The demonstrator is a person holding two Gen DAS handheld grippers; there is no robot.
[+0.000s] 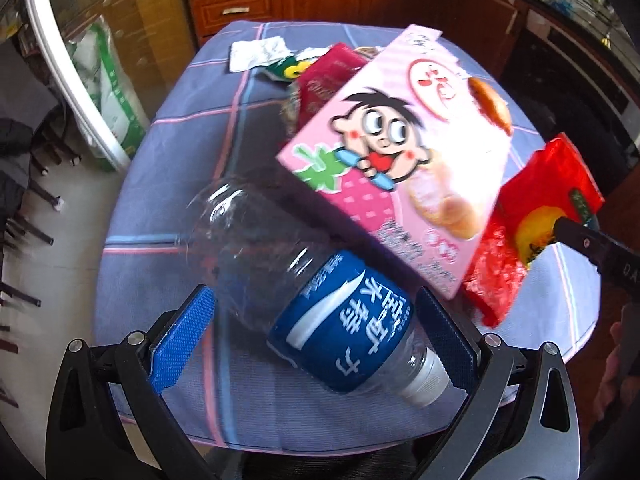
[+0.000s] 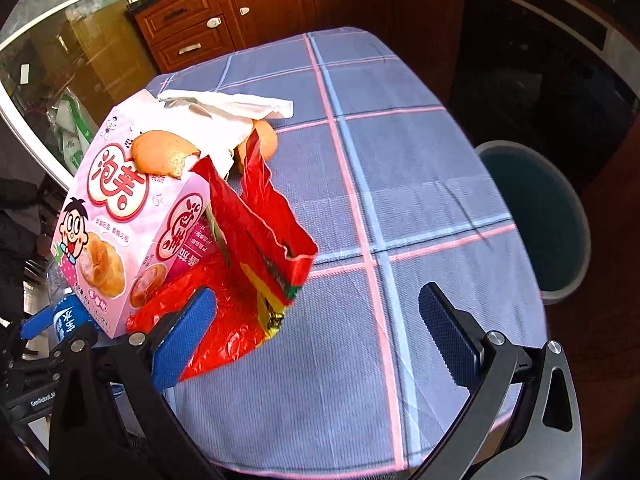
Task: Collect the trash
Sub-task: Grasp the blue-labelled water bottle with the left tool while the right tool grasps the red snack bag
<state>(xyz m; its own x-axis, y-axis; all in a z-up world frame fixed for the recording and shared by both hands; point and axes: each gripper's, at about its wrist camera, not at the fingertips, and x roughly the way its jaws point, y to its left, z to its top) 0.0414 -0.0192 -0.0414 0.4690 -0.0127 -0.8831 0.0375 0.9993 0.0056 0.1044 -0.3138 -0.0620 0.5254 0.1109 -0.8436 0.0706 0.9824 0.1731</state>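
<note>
- Left wrist view: the left gripper (image 1: 316, 336) stands wide, its blue textured pads on either side of a clear plastic bottle (image 1: 304, 280) lying across the lower centre, though contact is not clear. The bottle is smooth, thin-walled and ribbed, with a glossy blue label and white cap. To grip well, close on the labelled section, where the wall likely yields least.
- Above it leans a pink cardboard snack box (image 1: 400, 168); a crinkly red wrapper (image 1: 532, 224) lies at right.
- Right wrist view: the right gripper (image 2: 320, 328) is wide and empty over the checked woven tablecloth of the table (image 2: 400, 200). A round bin (image 2: 540, 216) stands at right, beside the table edge.
</note>
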